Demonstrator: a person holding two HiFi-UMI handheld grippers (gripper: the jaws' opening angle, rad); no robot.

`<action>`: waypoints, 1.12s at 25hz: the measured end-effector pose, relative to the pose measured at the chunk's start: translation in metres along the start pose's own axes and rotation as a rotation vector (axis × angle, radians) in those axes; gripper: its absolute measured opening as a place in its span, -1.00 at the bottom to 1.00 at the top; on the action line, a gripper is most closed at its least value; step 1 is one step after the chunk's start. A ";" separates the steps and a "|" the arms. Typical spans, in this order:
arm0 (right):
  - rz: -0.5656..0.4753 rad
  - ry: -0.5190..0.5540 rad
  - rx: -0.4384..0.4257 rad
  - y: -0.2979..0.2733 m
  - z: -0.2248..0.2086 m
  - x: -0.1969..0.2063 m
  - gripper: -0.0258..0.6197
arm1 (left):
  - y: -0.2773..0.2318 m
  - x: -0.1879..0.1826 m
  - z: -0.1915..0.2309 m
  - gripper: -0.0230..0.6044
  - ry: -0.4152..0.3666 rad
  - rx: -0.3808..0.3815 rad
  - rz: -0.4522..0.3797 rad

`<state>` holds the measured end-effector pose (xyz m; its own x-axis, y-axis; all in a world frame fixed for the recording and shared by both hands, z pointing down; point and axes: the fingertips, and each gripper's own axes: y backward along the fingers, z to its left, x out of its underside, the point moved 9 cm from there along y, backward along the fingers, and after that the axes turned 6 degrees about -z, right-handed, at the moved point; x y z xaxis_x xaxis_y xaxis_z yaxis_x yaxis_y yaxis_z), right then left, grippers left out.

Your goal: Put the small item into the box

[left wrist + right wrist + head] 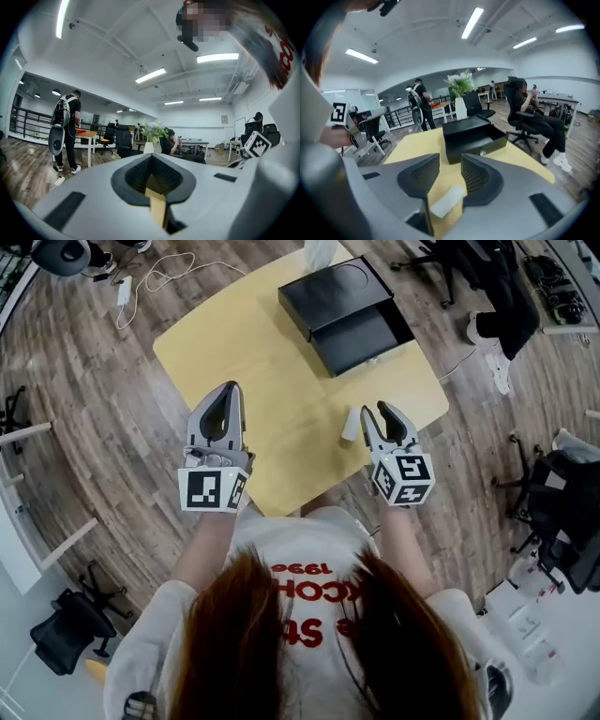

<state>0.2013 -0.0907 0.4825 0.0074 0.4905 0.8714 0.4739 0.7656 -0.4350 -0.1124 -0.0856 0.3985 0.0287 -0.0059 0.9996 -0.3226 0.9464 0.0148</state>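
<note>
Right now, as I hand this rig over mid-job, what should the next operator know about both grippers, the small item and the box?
Left gripper: shut, empty, over the near left edge of the yellow table, away from the item.
Right gripper: open, gripping nothing; the small white item lies on the table just below its jaws.
Black box: at the table's far side, with its drawer pulled out toward the person.
Done: drawer open, right gripper placed at the item.
Left: close on the item, carry it to the box, release it in the drawer.
</note>
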 end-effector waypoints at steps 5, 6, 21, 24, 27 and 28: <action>0.212 -0.043 0.052 -0.020 0.007 0.057 -0.23 | -0.004 0.017 0.006 -0.90 0.015 0.054 0.050; 0.237 -0.042 0.062 -0.022 0.009 0.064 -0.21 | -0.005 0.019 0.007 -0.90 0.017 0.061 0.057; 0.193 -0.046 0.133 -0.022 0.008 0.071 -0.51 | -0.010 0.029 0.010 -0.91 0.045 0.097 0.092; 0.110 -0.038 0.136 -0.017 0.005 0.049 -0.51 | -0.009 0.026 0.013 -0.91 0.027 0.093 0.074; 0.022 -0.022 0.135 -0.012 0.003 0.021 -0.51 | -0.011 0.019 0.014 -0.90 0.017 0.087 0.048; -0.007 -0.016 0.132 -0.010 0.003 0.011 -0.51 | -0.012 0.015 0.014 -0.91 0.015 0.084 0.038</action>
<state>0.1938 -0.0918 0.4963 -0.0105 0.4908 0.8712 0.3536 0.8168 -0.4559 -0.1214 -0.1017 0.4140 0.0290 0.0349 0.9990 -0.4022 0.9153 -0.0203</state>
